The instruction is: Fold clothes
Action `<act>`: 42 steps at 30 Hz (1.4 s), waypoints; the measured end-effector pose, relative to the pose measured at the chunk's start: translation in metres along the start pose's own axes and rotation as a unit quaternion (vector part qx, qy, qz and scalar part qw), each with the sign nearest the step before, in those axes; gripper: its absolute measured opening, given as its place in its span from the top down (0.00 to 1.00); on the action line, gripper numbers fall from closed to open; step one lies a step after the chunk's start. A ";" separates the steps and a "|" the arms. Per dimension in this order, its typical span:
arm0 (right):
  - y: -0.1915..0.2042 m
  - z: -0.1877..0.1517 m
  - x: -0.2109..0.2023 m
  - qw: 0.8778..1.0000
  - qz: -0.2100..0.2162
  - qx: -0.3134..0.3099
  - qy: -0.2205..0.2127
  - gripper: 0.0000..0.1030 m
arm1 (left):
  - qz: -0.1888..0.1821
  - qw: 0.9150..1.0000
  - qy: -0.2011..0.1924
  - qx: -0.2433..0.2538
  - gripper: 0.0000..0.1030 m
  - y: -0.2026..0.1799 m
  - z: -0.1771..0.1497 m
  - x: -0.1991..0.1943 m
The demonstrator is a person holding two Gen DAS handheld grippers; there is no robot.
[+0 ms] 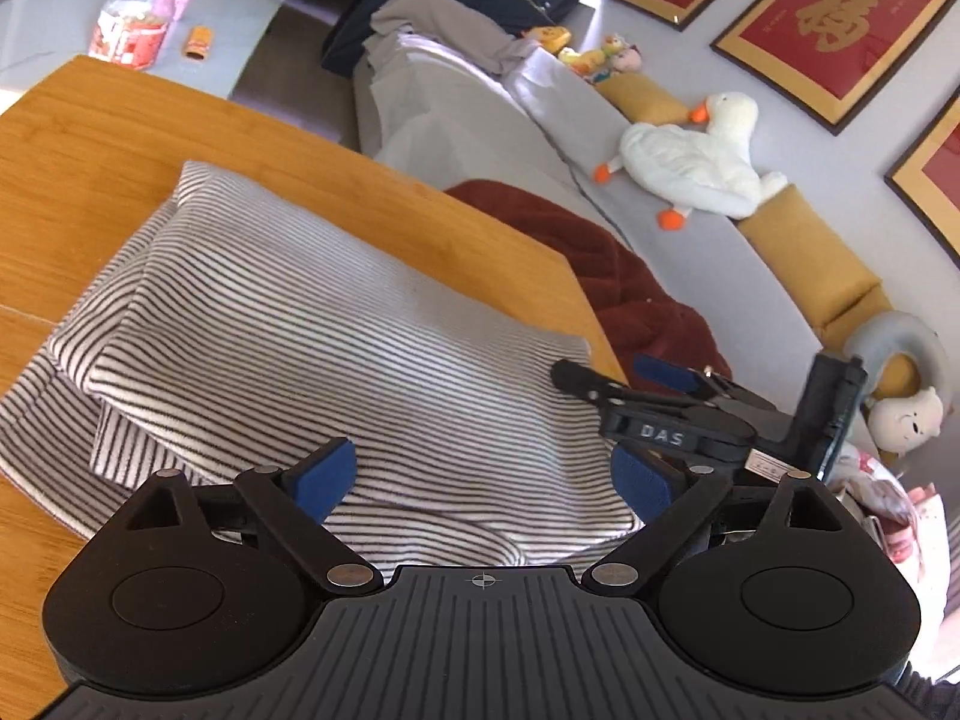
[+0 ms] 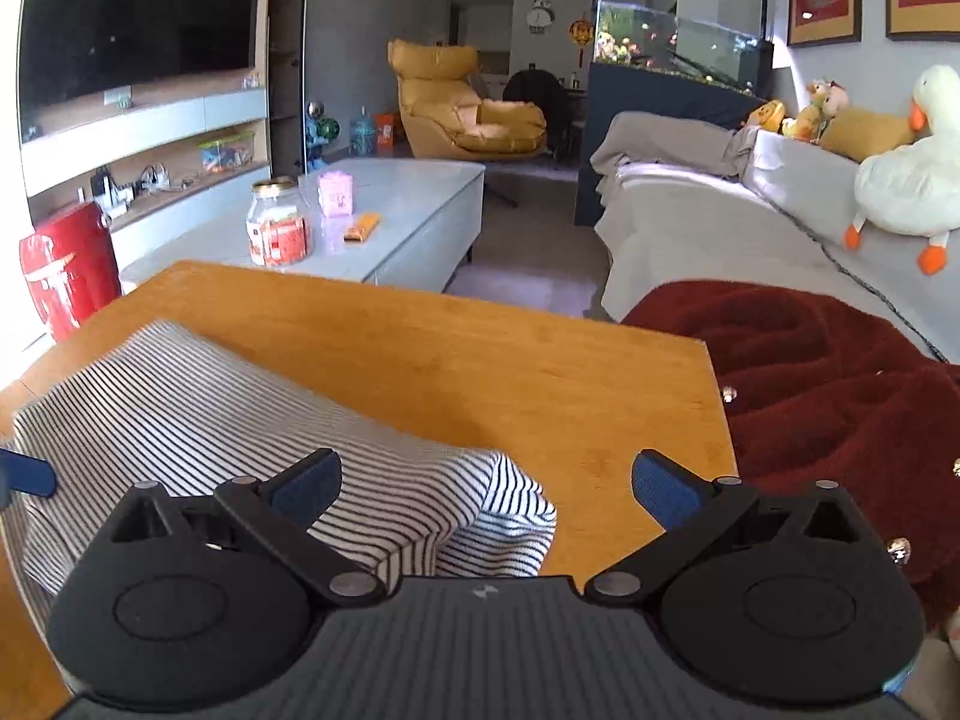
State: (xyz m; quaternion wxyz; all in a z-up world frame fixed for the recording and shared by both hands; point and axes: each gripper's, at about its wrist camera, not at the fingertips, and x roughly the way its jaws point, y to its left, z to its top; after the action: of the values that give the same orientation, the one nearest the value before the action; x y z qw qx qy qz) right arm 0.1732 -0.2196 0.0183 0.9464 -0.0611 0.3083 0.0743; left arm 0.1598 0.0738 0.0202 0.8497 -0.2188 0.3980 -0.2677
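Note:
A black-and-white striped garment (image 1: pixel 288 330) lies folded in layers on the wooden table (image 1: pixel 108 156). My left gripper (image 1: pixel 483 474) is open just above its near edge, holding nothing. The right gripper's body (image 1: pixel 672 414) shows at the right of the left wrist view, at the garment's right edge. In the right wrist view the striped garment (image 2: pixel 210 420) lies at the left on the table (image 2: pixel 510 372). My right gripper (image 2: pixel 486 486) is open over the garment's right corner, empty. A blue pad of the left gripper (image 2: pixel 27 474) shows at the left edge.
A dark red fleece garment (image 2: pixel 828 396) lies on the grey sofa (image 2: pixel 690 222) right of the table. A white plush duck (image 2: pixel 906 180) sits on the sofa back. A jar (image 2: pixel 277 222) and small items stand on a white coffee table (image 2: pixel 414 216) beyond.

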 end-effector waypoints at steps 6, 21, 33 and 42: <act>0.008 -0.019 0.005 1.000 -0.020 -0.003 0.007 0.00 | 0.009 1.000 -0.002 0.023 0.07 0.005 0.006 0.018; 0.031 -0.049 -0.027 0.991 0.105 0.073 0.050 0.00 | 0.051 0.997 -0.019 0.052 0.07 0.020 0.046 0.038; 0.032 -0.052 -0.030 0.990 0.107 0.082 0.041 0.00 | 0.067 0.994 -0.023 0.087 0.05 -0.010 -0.009 -0.011; -0.002 -0.027 -0.046 0.989 0.106 0.103 -0.005 0.00 | 0.065 0.994 0.004 0.088 0.05 -0.011 -0.039 -0.008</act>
State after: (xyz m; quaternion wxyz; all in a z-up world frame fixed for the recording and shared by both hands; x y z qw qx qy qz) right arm 0.1216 -0.2309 0.0240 0.9360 0.0700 0.3141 0.1429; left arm 0.1215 0.0643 0.0090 0.8795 -0.1160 0.3901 -0.2467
